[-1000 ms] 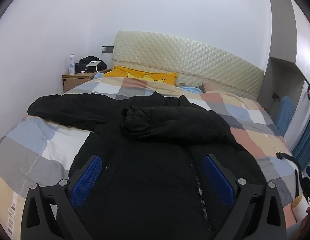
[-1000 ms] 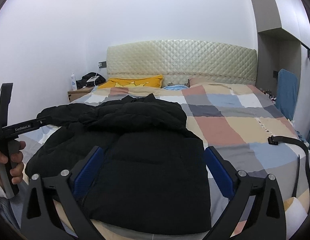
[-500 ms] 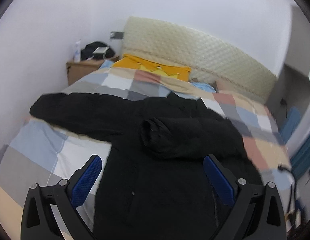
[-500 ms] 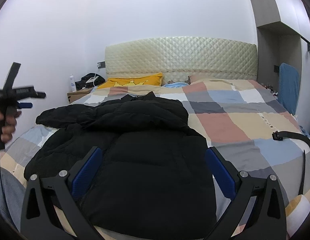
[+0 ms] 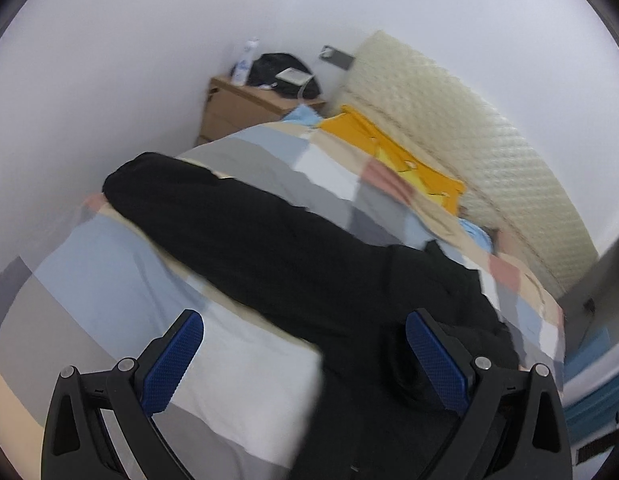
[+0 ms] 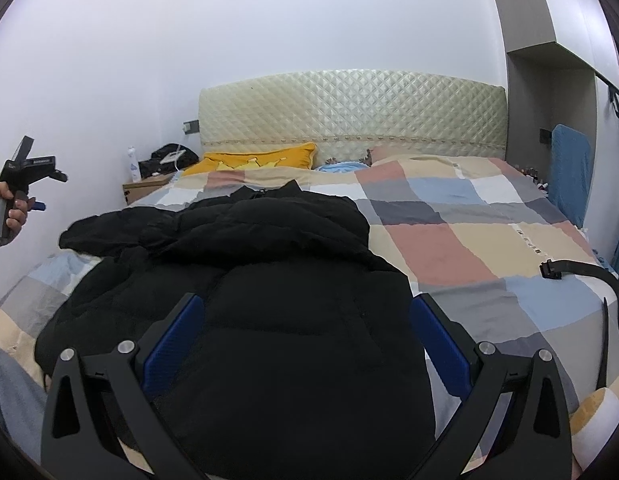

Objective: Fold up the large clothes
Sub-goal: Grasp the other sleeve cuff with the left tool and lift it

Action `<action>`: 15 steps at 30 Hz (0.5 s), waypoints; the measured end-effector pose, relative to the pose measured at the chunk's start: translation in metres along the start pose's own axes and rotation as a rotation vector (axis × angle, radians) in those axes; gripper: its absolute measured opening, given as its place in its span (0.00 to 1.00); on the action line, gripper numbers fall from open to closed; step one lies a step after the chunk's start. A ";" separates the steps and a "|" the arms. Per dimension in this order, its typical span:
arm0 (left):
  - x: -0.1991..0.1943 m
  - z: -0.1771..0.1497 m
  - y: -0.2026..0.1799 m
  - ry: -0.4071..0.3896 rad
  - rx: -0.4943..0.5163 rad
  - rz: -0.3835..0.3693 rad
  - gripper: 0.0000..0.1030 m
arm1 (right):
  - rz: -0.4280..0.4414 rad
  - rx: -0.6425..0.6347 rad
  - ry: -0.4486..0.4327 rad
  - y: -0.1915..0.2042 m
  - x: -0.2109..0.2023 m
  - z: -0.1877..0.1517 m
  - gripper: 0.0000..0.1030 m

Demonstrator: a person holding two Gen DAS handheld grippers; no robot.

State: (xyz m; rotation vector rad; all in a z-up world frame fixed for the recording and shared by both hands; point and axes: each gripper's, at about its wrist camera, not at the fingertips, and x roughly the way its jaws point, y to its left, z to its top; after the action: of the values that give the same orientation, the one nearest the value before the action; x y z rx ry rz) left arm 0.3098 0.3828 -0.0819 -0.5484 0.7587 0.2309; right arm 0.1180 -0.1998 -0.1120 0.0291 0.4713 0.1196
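Note:
A black puffer jacket [image 6: 269, 304] lies spread on the checked bedspread [image 6: 469, 240]. One sleeve is folded across its chest; the other sleeve [image 5: 237, 220] stretches out to the left. My left gripper [image 5: 305, 354] is open and empty, above the bed's left side near that outstretched sleeve. It also shows in the right wrist view [image 6: 25, 184], held up in a hand at the far left. My right gripper [image 6: 305, 340] is open and empty, hovering over the jacket's lower front.
A quilted cream headboard [image 6: 349, 116] and a yellow pillow [image 6: 253, 160] are at the far end. A wooden nightstand [image 5: 245, 112] with a bottle and a black bag stands at the far left. A black strap [image 6: 581, 276] lies on the bed's right side.
My left gripper has swung left and tilted, so its view now centres on the outstretched sleeve and nightstand. The right gripper has barely moved. The jacket has not changed.

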 end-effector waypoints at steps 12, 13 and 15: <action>0.101 0.033 0.125 0.023 -0.118 0.045 0.98 | -0.041 -0.014 0.120 0.014 0.043 -0.003 1.00; 0.111 0.034 0.137 0.026 -0.137 0.046 0.98 | -0.046 -0.014 0.126 0.016 0.045 -0.002 1.00; 0.125 0.035 0.155 0.029 -0.158 0.054 0.97 | -0.054 -0.020 0.139 0.022 0.050 0.000 0.99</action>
State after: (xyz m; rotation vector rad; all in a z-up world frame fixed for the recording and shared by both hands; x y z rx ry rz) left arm 0.3587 0.5319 -0.2095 -0.6822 0.7880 0.3356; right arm 0.1599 -0.1715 -0.1333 -0.0112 0.6094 0.0735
